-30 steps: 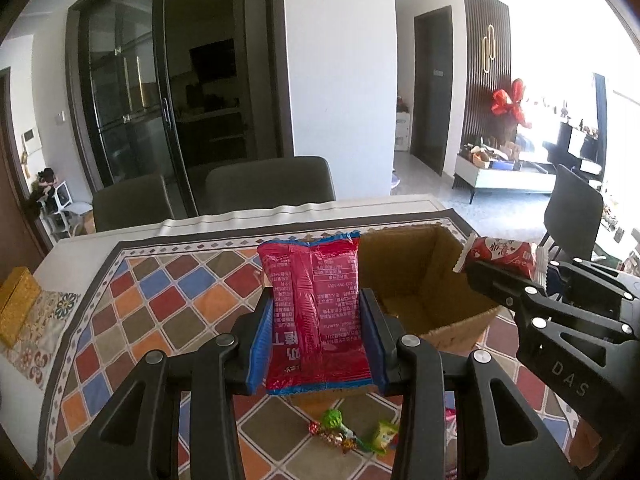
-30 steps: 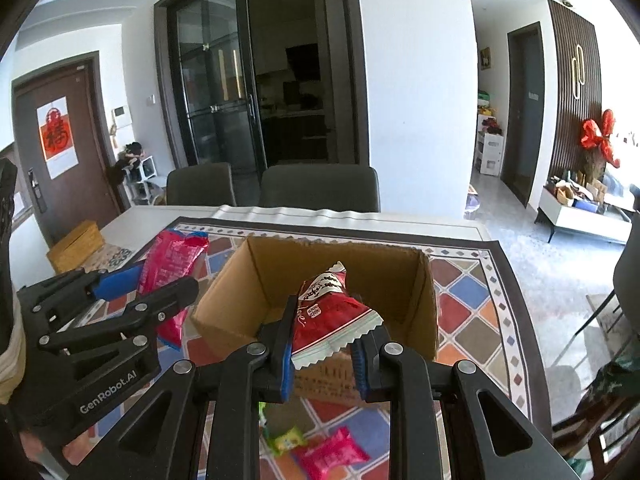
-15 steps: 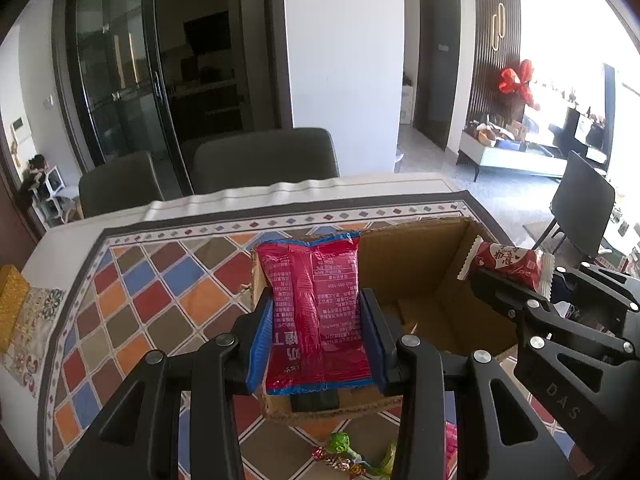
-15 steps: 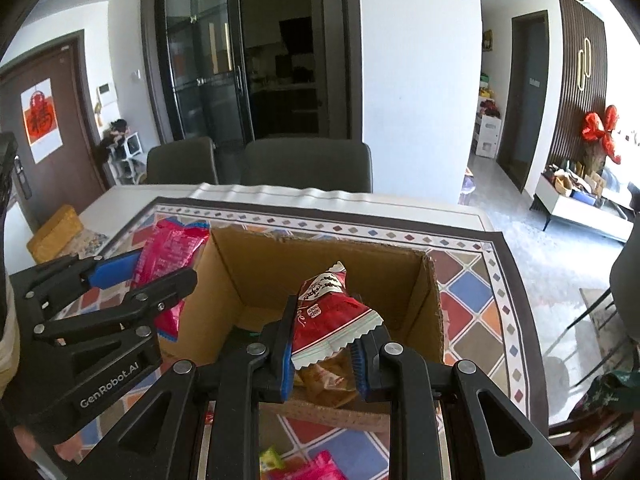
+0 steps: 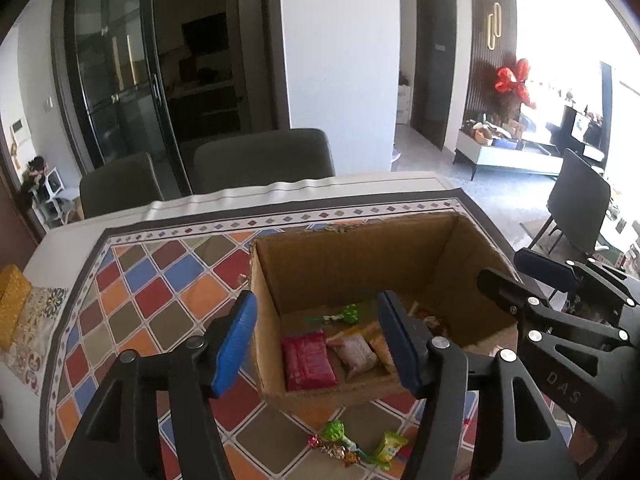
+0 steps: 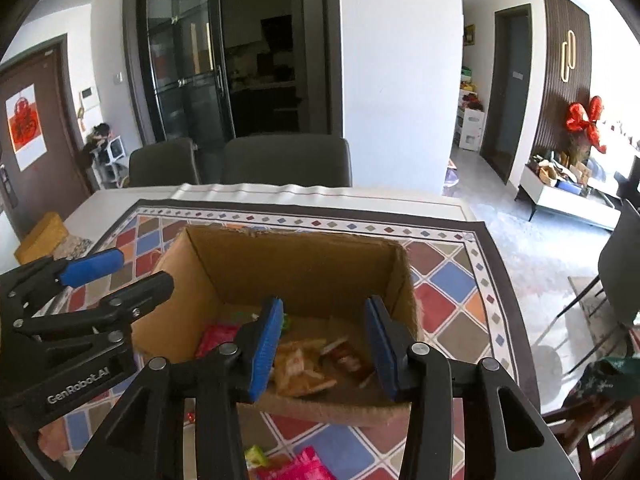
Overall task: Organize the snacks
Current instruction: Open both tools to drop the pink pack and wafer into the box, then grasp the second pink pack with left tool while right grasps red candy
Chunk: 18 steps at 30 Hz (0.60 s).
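The cardboard box (image 5: 360,264) is sitting open-topped on the patterned table mat (image 5: 160,304), and everything here is placed relative to it. The left gripper (image 5: 316,340) is hovering over the box's near left corner, its blue-padded jaws opening with nothing between them; its left finger is hanging outside the box's left wall, its right finger over the interior. The right gripper (image 6: 324,344) is hanging over the box's near wall, pointing down into it, jaws likewise opening and empty.

Inside the box, on its floor, the red packet (image 5: 307,360) is lying flat against the near left side. Just right of it a pale orange-edged packet (image 5: 354,350) is resting, and a green-wrapped candy (image 5: 344,314) is lying farther back. From the right wrist view, a red-and-white packet (image 6: 346,354) is lying toward the box's right side beside orange wrappers (image 6: 298,368); blur is making its exact pose hard to read.

Outside the box, in front of its near wall, loose candies (image 5: 340,442) and a pink packet (image 6: 298,466) are lying on the mat.
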Each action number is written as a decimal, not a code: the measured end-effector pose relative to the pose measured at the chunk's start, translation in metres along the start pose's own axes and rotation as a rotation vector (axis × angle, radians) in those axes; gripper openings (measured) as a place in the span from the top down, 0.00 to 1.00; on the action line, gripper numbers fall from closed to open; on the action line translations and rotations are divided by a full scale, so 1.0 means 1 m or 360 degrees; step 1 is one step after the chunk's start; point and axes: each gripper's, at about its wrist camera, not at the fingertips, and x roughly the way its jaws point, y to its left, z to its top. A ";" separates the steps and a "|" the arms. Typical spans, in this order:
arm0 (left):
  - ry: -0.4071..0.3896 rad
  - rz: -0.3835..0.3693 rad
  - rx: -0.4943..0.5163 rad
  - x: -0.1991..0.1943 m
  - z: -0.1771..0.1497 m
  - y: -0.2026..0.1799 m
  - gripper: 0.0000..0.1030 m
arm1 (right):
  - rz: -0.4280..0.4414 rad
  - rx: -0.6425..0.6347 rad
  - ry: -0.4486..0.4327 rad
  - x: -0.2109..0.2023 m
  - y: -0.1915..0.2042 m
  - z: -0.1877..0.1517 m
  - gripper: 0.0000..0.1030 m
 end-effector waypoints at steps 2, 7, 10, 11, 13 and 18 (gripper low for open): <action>-0.0015 -0.0014 0.0016 -0.011 -0.005 -0.004 0.39 | -0.0002 -0.0001 -0.0013 -0.009 -0.001 -0.004 0.58; -0.0046 -0.0057 0.0017 -0.036 -0.018 -0.013 0.36 | 0.0007 -0.0006 -0.0054 -0.033 -0.004 -0.015 0.58; -0.0062 -0.0066 0.0019 -0.050 -0.028 -0.018 0.34 | 0.0004 -0.0005 -0.0070 -0.048 -0.008 -0.022 0.58; -0.0067 -0.0071 0.0022 -0.053 -0.031 -0.019 0.34 | 0.0004 -0.0001 -0.0078 -0.053 -0.009 -0.025 0.58; -0.0070 -0.0083 0.0033 -0.060 -0.038 -0.024 0.33 | 0.0006 0.0005 -0.0089 -0.063 -0.012 -0.032 0.54; -0.0068 -0.0123 0.0066 -0.072 -0.056 -0.041 0.30 | 0.0016 0.0010 -0.0097 -0.083 -0.020 -0.056 0.52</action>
